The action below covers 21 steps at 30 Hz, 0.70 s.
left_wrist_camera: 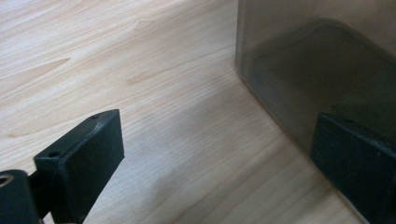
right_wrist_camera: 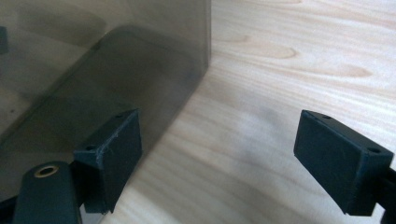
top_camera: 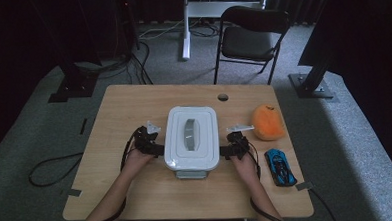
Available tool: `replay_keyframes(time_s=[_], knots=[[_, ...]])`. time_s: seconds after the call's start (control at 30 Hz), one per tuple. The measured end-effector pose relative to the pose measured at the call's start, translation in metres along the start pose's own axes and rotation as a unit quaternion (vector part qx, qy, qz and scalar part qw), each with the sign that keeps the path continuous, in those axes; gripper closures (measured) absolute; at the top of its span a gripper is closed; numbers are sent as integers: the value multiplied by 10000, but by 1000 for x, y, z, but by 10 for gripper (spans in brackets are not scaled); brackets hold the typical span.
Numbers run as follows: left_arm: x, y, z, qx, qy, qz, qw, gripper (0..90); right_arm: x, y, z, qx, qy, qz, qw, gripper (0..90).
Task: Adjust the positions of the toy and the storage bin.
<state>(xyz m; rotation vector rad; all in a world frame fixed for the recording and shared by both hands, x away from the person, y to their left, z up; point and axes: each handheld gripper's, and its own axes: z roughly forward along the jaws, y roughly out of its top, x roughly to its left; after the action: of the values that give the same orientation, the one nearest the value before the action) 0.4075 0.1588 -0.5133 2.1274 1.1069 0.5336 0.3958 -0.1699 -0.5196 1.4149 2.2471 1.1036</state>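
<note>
High view: lidded box mid-worktop, my left tool and right tool flanking it, both wide, holding nothing. Risk: uneven squeeze tips box.

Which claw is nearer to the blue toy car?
Right. The right claw sits at the box's right side, with the blue toy car just beyond that hand. The left claw is at the box's far side, across from the car.

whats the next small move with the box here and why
Probably close both grippers on the box. The left gripper and right gripper sit at its two sides, jaws open, nothing gripped, so neither has hold of it yet.
</note>
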Motion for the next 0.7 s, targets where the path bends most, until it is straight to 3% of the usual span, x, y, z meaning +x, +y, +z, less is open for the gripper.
replay_keyframes(time_s=[0.7], knots=[[-23,-18,-25,65,-179,174,9997,35,7,-20,-20,10,78,-164,9998,145]])
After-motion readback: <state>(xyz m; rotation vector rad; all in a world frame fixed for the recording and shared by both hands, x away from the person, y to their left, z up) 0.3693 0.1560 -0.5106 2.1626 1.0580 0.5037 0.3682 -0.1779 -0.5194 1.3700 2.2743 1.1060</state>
